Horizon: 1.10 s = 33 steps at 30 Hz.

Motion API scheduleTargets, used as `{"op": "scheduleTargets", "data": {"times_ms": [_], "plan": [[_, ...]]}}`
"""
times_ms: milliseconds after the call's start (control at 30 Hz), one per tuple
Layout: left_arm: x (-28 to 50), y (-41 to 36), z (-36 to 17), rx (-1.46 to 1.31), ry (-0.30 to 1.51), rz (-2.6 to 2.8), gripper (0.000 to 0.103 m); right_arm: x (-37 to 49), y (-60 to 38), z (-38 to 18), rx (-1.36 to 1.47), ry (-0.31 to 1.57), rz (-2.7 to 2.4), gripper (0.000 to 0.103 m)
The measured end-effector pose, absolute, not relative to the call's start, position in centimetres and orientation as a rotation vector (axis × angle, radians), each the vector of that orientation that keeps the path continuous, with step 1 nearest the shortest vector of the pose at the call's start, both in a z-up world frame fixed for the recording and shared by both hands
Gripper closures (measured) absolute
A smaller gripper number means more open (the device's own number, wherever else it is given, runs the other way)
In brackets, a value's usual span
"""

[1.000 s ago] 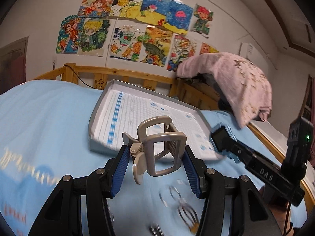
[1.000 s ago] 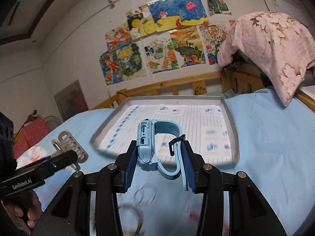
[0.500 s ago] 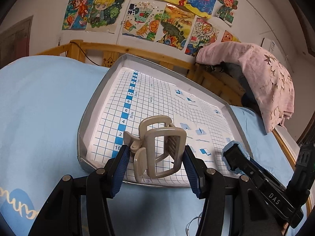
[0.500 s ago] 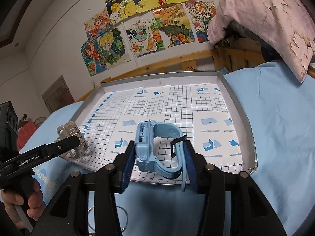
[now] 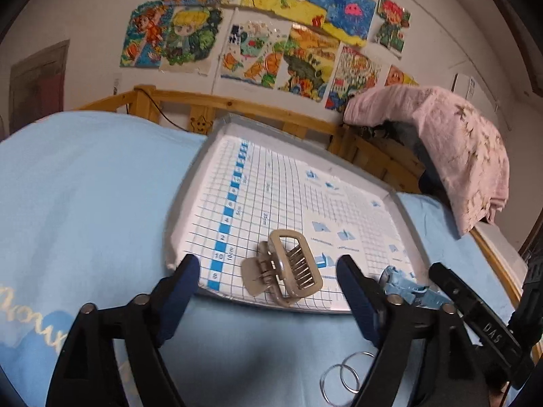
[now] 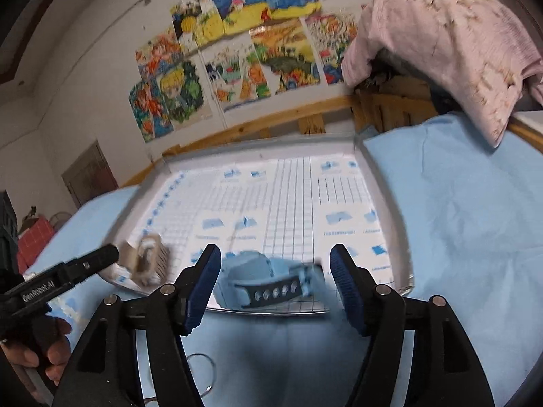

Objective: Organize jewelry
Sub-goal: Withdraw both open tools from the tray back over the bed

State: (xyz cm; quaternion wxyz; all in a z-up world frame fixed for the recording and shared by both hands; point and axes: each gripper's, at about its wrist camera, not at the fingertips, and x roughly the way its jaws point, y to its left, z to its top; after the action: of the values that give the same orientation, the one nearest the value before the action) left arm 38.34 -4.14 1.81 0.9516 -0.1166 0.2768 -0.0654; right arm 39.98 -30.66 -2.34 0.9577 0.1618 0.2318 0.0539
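Note:
A beige hair claw clip [image 5: 283, 268] lies on its side in the grey tray [image 5: 183, 210] near the front edge, free between the spread fingers of my open left gripper [image 5: 268, 291]. It also shows in the right wrist view [image 6: 147, 263]. A light blue watch [image 6: 264, 279] lies in the tray [image 6: 404, 237] at its front edge, between the spread fingers of my open right gripper [image 6: 275, 281]. The watch also shows in the left wrist view [image 5: 407, 288]. Metal rings [image 5: 342, 380] lie on the blue sheet in front of the tray.
The tray holds a white grid sheet and rests on a bed with a light blue sheet [image 5: 85, 186]. A wooden bed rail [image 5: 237, 105] runs behind it. A pink blanket [image 5: 458, 142] hangs over the rail at the right. Drawings hang on the wall.
Both grippers opened. The claw clip dropped from the left gripper and the watch from the right, and both now lie in the tray near its front edge.

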Motion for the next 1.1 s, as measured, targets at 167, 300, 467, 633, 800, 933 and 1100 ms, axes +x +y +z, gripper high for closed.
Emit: {"op": "scheduleTargets", "data": {"times_ms": [167, 300, 467, 633, 800, 933, 1100], "plan": [[33.9, -3.4, 4.2, -0.226, 0.468, -0.131, 0.001, 35.9, -29.8, 0.9, 0.274, 0.369, 0.123, 0.023], [29.5, -2.6, 6.1, -0.209, 0.393, -0.128, 0.0, 31.6, -28.8, 3.2, 0.231, 0.296, 0.129, 0.013], [24.1, -2.0, 7.4, -0.165, 0.325, -0.121, 0.0, 25.6, -27.7, 5.3, 0.204, 0.212, 0.134, 0.005], [18.5, -1.2, 7.8, -0.154, 0.278, -0.121, 0.0, 19.6, -26.4, 6.8, 0.172, 0.135, 0.145, 0.004], [14.0, -0.4, 7.3, -0.158, 0.256, -0.12, 0.0, 14.5, -25.2, 6.8, 0.135, 0.093, 0.149, 0.004], [10.7, 0.4, 6.5, -0.16, 0.244, -0.106, 0.0, 11.3, -24.8, 6.4, 0.129, 0.087, 0.156, 0.004], [7.7, 1.1, 5.7, -0.153, 0.239, -0.093, 0.0, 8.5, -23.9, 5.6, 0.113, 0.097, 0.158, 0.004]]}}
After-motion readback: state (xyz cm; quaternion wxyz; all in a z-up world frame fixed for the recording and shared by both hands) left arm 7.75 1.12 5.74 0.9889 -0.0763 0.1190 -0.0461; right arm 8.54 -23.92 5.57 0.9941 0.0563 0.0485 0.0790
